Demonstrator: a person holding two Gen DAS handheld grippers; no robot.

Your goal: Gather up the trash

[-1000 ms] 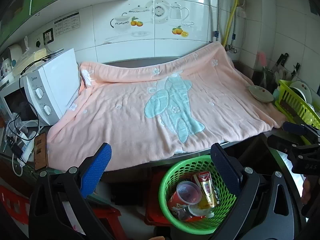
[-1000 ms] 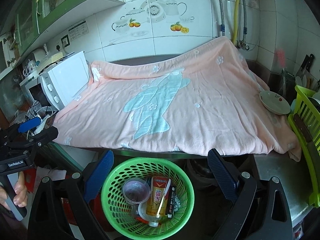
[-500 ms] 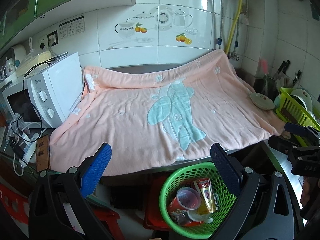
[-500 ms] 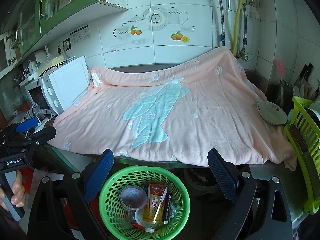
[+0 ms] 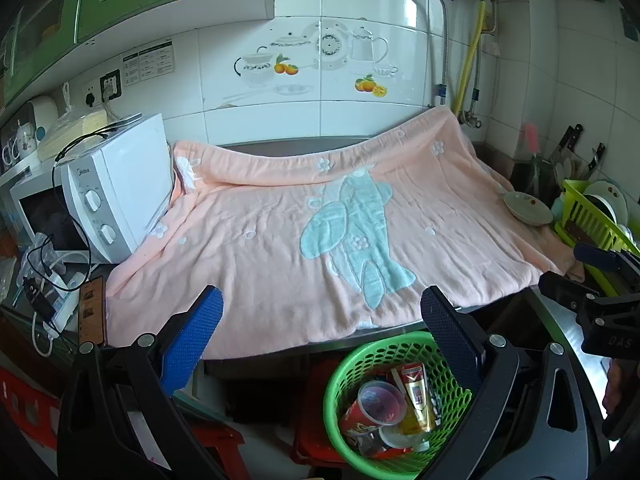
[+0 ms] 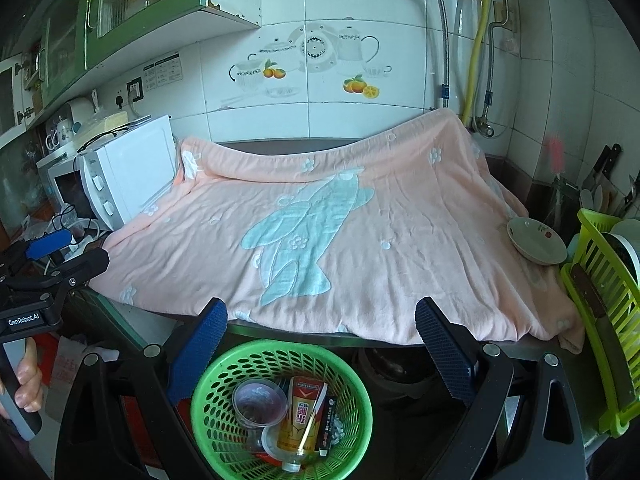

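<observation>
A green plastic basket (image 5: 336, 376) (image 6: 208, 384) stands on the floor below the counter's front edge. It holds trash: a plastic cup (image 5: 380, 398) (image 6: 260, 402), a yellow-and-red carton (image 5: 416, 400) (image 6: 302, 416) and other bits. My left gripper (image 5: 320, 320) is open and empty, above and left of the basket. My right gripper (image 6: 320, 328) is open and empty, right above the basket. Each gripper shows at the edge of the other's view, the right one (image 5: 600, 280) and the left one (image 6: 52, 256).
A pink blanket (image 5: 320, 232) (image 6: 320, 232) covers the counter. A white microwave (image 5: 116, 192) (image 6: 128, 172) stands at the left with cables and a phone (image 5: 92, 308). A bowl (image 5: 528, 208) (image 6: 536, 240) and a green dish rack (image 5: 596, 216) (image 6: 600, 304) are at the right.
Both grippers have lifted and pulled back a little, so the counter and basket sit lower in both views. Both stay open and empty.
</observation>
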